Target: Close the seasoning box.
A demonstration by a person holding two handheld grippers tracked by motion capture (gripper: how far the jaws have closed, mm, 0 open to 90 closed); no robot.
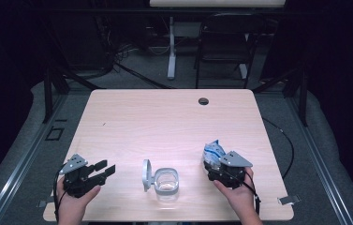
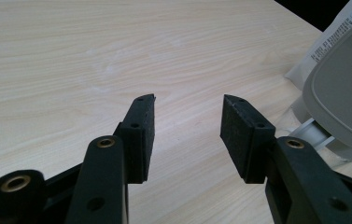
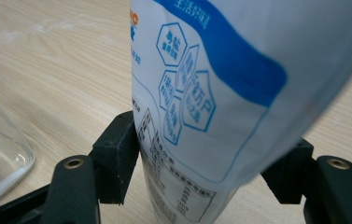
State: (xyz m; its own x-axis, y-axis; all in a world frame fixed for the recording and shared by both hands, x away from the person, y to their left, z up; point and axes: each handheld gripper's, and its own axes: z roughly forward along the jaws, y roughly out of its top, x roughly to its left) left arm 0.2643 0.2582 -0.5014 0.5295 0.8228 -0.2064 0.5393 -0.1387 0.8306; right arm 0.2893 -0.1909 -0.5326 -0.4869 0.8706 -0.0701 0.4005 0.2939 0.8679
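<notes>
Nearest to the person, the left tool is held just above the surface, near its front left part. Its jaws are seen wide apart in the left gripper view, and nothing is between them.

The right tool is held at the front right. It is closed on a white and blue pouch; in the right gripper view the lower part of the pouch is pressed between both pads, and the pouch rises upright above the jaws, leaning a little.

Between the two tools a clear glass container is placed on the surface, with its grey lid swung open and standing at its left side. The container is near the pouch but apart from it.

The step in hand is judged to be the bringing of the pouch over the container. To do it well, the grip should be kept firm and low on the pouch, so that the soft body is not bent over. The pouch should be carried slowly to above the open mouth, and the standing lid should be avoided. The left tool could be used to steady the container, since light glass may slide.

Farther off, a small round hole is seen near the back edge of the surface, and a dark chair stands behind it.
</notes>
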